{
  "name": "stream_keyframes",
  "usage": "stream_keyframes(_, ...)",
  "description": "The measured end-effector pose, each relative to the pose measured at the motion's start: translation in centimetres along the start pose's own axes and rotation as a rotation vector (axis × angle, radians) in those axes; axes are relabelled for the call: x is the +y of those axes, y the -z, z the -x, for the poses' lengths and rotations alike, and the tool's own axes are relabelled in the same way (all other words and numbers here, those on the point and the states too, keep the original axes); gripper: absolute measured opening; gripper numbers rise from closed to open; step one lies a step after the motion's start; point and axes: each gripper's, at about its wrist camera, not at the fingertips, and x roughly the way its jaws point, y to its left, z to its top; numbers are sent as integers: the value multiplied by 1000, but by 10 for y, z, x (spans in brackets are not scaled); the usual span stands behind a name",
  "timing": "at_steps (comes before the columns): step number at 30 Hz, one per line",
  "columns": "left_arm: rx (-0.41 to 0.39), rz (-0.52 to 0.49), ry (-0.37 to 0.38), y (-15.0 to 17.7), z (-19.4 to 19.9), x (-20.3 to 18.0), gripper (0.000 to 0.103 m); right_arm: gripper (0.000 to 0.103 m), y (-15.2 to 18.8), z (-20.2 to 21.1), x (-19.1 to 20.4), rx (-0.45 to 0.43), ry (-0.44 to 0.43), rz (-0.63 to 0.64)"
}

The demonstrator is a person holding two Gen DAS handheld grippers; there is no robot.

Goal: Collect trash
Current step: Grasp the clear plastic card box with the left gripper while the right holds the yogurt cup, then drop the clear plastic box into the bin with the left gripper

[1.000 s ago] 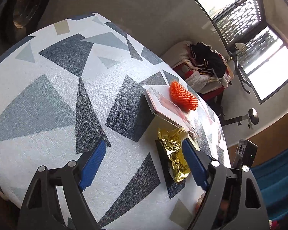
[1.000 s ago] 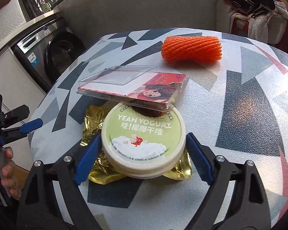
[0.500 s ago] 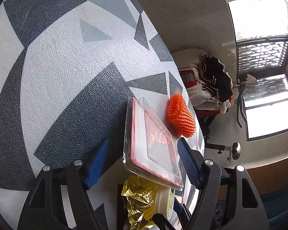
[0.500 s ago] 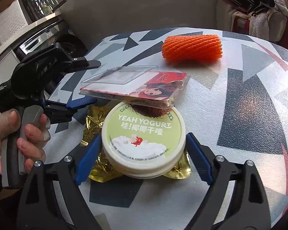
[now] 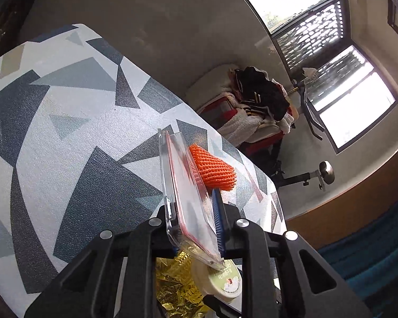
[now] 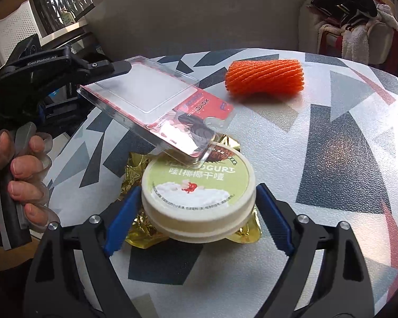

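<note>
Clear plastic with a red card insert: the blister pack (image 6: 156,106) is clamped at one end between the blue pads of the left gripper (image 5: 199,220), whose jaws have just been closing on it. The pack is tilted, its gripped end raised off the table (image 6: 344,145) and its far corner resting on, or just above, the lid of the yogurt tub (image 6: 199,193); the right wrist view does not settle which. In the left wrist view the pack (image 5: 185,193) runs edge-on between the two pads, away from the camera.

Left hand (image 6: 16,175), bare fingers wrapped round the grey handle, shows at the left edge of the right wrist view.

Right gripper (image 6: 199,217): jaws stand wide apart, one blue pad on each side of the tub. Left pad appears to touch the tub's wall; the right pad seems just clear of it. Contact is uncertain from this angle.

Tub is round, cream-white, with a green printed lid, and sits on a crumpled gold foil wrapper (image 6: 140,228), which lies flat on the table. Foil also shows under the left gripper in its own view (image 5: 175,286), beside the tub (image 5: 220,278).

Orange foam net sleeve (image 6: 265,79) lies on its side on the table, well apart from the tub, beyond the pack. Table top is white with grey and black triangles.

A heap of clothes and towels (image 5: 257,106) sits on a seat behind the table.
</note>
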Motion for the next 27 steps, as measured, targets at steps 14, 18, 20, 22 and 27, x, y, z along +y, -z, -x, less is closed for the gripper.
stream_keyframes(14,-34,-170,2,21,92,-31,16,85,25,77,6,-69,39,0)
stream_keyframes(18,-17,-194,25,40,114,-41,16,85,36,101,6,-91,56,-10)
stream_keyframes(20,-6,-217,39,51,124,-46,16,85,43,116,6,-106,61,-11)
stream_keyframes(22,12,-251,49,67,133,-51,16,85,50,129,8,-120,64,-12)
stream_keyframes(27,66,-283,98,110,151,-56,16,85,67,156,14,-146,72,-8)
